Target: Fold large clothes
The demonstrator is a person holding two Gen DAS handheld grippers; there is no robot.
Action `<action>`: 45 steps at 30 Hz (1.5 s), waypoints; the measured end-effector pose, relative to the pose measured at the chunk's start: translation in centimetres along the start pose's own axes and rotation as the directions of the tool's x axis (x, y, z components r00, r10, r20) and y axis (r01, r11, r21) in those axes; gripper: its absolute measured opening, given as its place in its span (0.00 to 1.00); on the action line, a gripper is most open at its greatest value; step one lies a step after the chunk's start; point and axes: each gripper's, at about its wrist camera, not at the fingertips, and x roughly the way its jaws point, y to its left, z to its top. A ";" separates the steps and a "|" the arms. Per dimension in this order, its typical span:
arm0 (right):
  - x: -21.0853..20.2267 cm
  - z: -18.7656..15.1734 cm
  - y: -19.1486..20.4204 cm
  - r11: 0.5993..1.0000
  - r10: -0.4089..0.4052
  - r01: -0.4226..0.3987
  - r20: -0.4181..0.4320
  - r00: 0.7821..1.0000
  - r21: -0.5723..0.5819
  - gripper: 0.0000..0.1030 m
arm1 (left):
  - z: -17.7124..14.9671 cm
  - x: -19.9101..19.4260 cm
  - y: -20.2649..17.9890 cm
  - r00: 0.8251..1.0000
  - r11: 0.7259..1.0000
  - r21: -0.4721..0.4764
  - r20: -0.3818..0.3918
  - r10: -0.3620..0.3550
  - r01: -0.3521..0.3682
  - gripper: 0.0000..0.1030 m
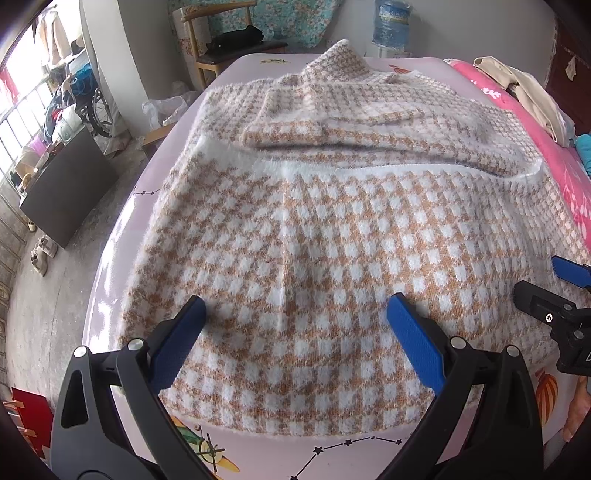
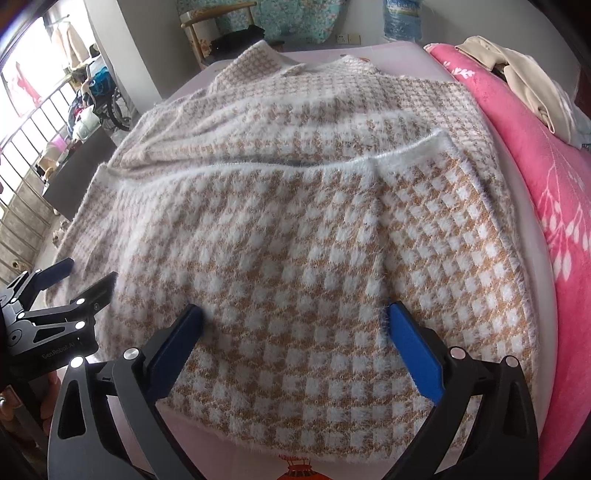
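While both of my tools hover over the near hem, my left hand-held gripper [image 1: 295, 317] stands released, its blue pads [image 1: 413, 339] spread wide with nothing between them; my right hand-held gripper [image 2: 295, 325] is likewise spread apart and grasps nothing. Beneath both lies the sweater [image 1: 314, 258], a fuzzy tan-and-white checked knit, spread on the pale printed bed surface [image 1: 351, 454], hem toward me and collar at the far end. Its sleeves [image 1: 332, 133] are folded across the chest, and a white-trimmed edge [image 1: 369, 168] runs crosswise below them.

Left wrist view only: star-line and aeroplane prints on the bed surface below the hem, the water bottle [image 1: 391, 26] beyond the collar, a dark cabinet [image 1: 70, 192] on the floor to the left with shoes [image 1: 42, 254] near it, and my right tool entering from the right edge.

Right wrist view only: the sweater's right side edge, where a folded panel [image 2: 443, 229] overlaps the body, a red lantern print [image 2: 295, 469] below the hem, and my left tool entering from the left edge, just beside the sweater's left margin.

Both views: the pink floral blanket [image 2: 554, 192] along the right, beige clothing [image 2: 524, 74] heaped on it, and a wooden chair [image 1: 225, 48] at the far end.
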 end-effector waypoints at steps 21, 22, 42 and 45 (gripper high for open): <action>-7.5 18.3 -0.7 0.986 0.110 -0.080 0.205 0.973 -0.149 0.94 | 20.4 -4.6 4.4 0.920 0.954 0.150 0.264 -0.291 0.259 0.93; -6.8 20.3 -1.3 0.987 0.109 -0.081 0.212 0.971 -0.139 0.94 | 22.3 -3.6 4.2 0.913 0.949 0.146 0.266 -0.309 0.279 0.93; 17.7 36.2 -13.6 0.908 0.281 -0.224 -0.118 0.953 0.353 0.12 | 36.7 20.4 -3.9 0.876 0.882 -0.087 -0.109 -0.470 0.463 0.14; 14.5 36.1 -12.9 0.922 0.285 -0.257 -0.058 0.957 0.288 0.10 | 36.0 17.3 -4.1 0.874 0.875 0.010 -0.068 -0.482 0.483 0.11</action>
